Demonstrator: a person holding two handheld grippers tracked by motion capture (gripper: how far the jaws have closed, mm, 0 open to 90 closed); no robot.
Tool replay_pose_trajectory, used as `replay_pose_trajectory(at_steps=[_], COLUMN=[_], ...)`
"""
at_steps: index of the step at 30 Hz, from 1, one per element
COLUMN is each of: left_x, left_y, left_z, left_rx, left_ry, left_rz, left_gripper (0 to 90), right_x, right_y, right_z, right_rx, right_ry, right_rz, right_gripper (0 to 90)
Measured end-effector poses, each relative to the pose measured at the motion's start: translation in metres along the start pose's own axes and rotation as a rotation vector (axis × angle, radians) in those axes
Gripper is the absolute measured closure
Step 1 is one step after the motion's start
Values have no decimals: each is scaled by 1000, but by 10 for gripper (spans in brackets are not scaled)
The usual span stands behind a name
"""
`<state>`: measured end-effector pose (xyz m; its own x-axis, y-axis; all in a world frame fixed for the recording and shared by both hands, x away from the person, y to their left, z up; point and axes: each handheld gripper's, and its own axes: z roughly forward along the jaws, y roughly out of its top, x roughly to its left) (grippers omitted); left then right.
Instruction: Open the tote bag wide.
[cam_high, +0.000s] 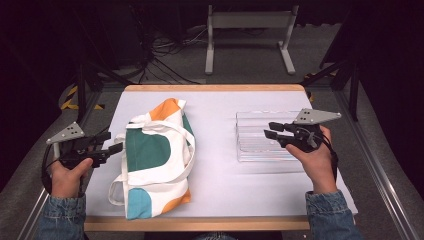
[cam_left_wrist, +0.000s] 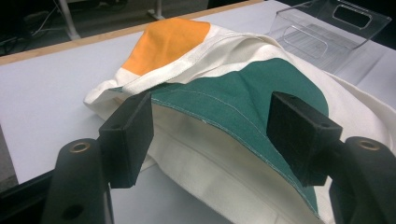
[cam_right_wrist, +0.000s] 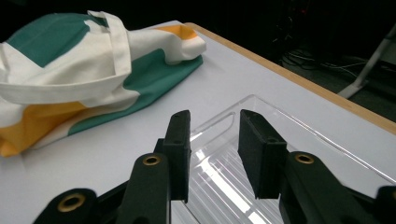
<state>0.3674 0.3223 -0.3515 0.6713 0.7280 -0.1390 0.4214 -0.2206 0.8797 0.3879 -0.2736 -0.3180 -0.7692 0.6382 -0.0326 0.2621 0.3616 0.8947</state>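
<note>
With both our left tongs (cam_left_wrist: 210, 135) and right tongs (cam_right_wrist: 212, 149) open and empty, we risk pinching only one layer of the tote bag (cam_high: 155, 160), or nudging the clear tray (cam_high: 260, 137) along the desk (cam_high: 225, 175).

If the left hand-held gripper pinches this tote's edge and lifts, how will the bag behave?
The cream canvas tote bag with green, orange and blue patches lies creased and slumped, so it will probably sag and fold rather than hold shape. It looks bulged, so something may be inside and add weight. Its loose cream strap handles would likely dangle.
</note>
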Motion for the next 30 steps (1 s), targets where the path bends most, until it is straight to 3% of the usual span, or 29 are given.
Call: replay_pose_trajectory(at_steps=[4, 12, 17, 19, 22, 30], left_x=[0, -7, -9, -9, -7, -6], left_y=[0, 6, 8, 8, 7, 6], left_z=[-2, -8, -9, -9, -8, -12], left_rx=[-6, -27, -33, -34, -13, -31], left_ry=[-6, -14, 3, 9, 52, 39], left_rz=[-24, -21, -23, -24, -32, -40], left_gripper=[325, 317, 302, 300, 298, 294], right_x=[4, 18, 40, 44, 57, 95], right_y=[7, 23, 34, 35, 39, 49], right_z=[5, 24, 55, 60, 76, 113], right_rx=[-15, -13, 4, -1, 0, 20], right_ry=[20, 71, 151, 165, 220, 345], right_rz=[2, -34, -76, -83, -98, -153], right_gripper=[612, 568, 538, 535, 529, 527])
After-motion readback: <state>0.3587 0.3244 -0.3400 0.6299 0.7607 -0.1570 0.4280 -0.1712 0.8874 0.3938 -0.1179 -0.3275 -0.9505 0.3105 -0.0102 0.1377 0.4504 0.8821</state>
